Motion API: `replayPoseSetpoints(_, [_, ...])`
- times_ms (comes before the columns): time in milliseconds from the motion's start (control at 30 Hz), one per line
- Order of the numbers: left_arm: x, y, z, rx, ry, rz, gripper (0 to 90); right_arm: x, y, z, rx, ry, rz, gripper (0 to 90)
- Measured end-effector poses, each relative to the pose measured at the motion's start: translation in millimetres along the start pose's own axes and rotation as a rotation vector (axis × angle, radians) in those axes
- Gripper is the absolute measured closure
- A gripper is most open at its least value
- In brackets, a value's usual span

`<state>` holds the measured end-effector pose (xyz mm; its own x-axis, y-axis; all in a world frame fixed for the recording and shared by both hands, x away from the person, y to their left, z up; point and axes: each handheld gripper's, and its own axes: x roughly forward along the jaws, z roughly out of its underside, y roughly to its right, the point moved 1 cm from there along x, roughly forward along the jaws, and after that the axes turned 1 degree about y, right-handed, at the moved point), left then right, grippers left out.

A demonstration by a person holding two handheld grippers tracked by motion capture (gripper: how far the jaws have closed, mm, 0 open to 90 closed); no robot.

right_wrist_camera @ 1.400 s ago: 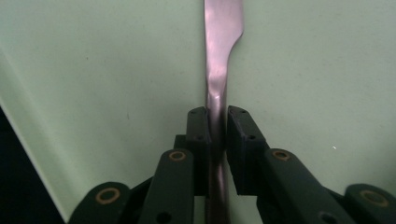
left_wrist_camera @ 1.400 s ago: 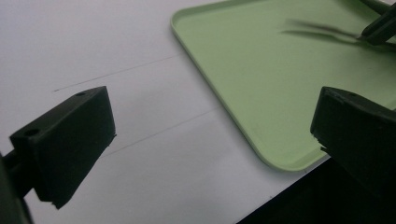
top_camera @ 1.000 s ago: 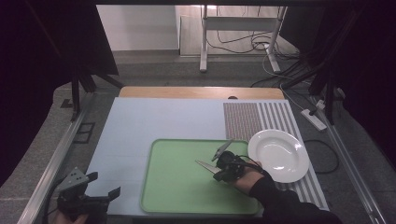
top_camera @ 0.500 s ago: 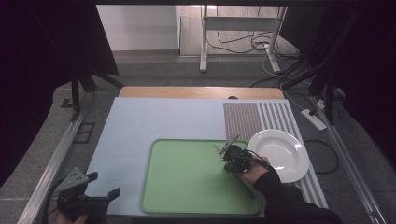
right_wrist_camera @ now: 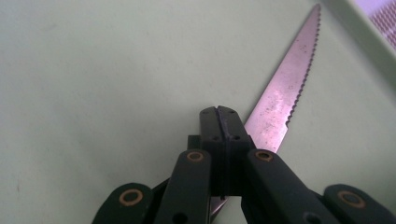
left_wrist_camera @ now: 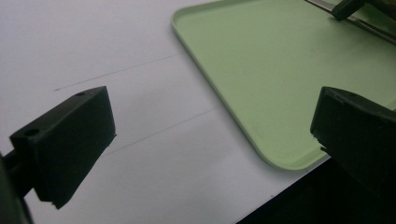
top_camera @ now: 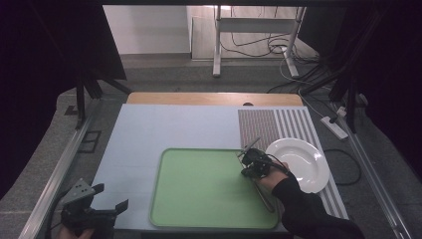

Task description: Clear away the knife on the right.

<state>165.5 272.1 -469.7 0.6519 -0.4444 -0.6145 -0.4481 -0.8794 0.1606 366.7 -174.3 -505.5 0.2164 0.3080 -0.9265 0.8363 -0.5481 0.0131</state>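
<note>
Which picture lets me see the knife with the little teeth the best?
The right gripper view: the knife is close up, its serrated blade lying on the green tray, the right gripper shut on it. The high view shows it small, along the tray's right edge. The left gripper view catches just a sliver at the top right corner.

Lab: dark curtains (top_camera: 54, 59), floor cables (top_camera: 249, 50)

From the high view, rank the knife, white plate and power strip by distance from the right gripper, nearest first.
1. knife: under the right gripper, along the green tray's right edge.
2. white plate: just right, off the tray.
3. power strip: floor, far right.
</note>
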Motion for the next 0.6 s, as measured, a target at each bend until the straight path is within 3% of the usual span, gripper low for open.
replayPoseSetpoints(500, [0.2,0.4,-0.3,0.003,-0.001,0.0,0.0,-16.1,24.4,31.1,0.107,-0.034,0.002,90.0])
replayPoseSetpoints(600, [0.4,0.7,-0.3,0.005,-0.002,-0.001,0.0,-16.3,23.9,31.1,0.099,-0.038,0.008,90.0])
